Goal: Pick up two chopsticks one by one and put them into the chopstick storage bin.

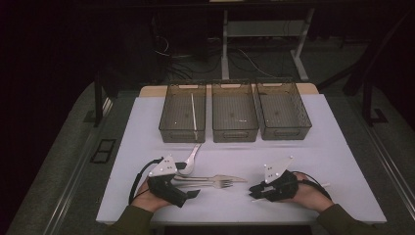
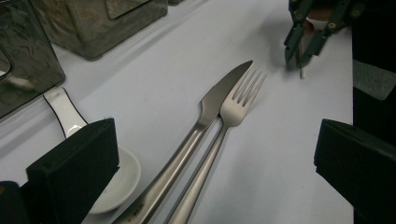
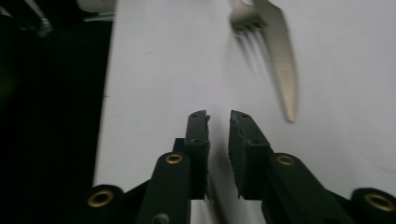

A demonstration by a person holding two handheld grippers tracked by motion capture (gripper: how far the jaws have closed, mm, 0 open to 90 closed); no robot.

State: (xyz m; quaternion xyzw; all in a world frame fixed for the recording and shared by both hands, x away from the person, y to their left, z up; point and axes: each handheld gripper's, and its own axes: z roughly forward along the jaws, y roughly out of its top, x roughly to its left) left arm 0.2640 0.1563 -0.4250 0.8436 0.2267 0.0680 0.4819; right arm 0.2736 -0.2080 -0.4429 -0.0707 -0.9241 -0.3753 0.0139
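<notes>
A steel knife (image 1: 230,178) and fork (image 1: 222,184) lie side by side at the front middle of the white table (image 1: 318,161), tips pointing right. Beside their handles rests a white ceramic spoon (image 1: 192,156). My left gripper (image 1: 188,196) hovers over the handles, open wide, with the knife (image 2: 219,95), fork (image 2: 236,105) and spoon (image 2: 116,179) between and beyond its pads. To the right, my right gripper (image 1: 253,190) sits low on the table. Its jaws are close together around a thin white chopstick (image 1: 255,199) that runs back under the hand. The chopstick's tip (image 2: 301,70) pokes out in front of that gripper (image 2: 299,58).
Three dark see-through bins stand in a row at the back: left bin (image 1: 171,132), middle bin (image 1: 235,133), right bin (image 1: 286,132). A second white chopstick (image 1: 193,110) lies in the left bin. Bare tabletop stretches between the bins and the cutlery.
</notes>
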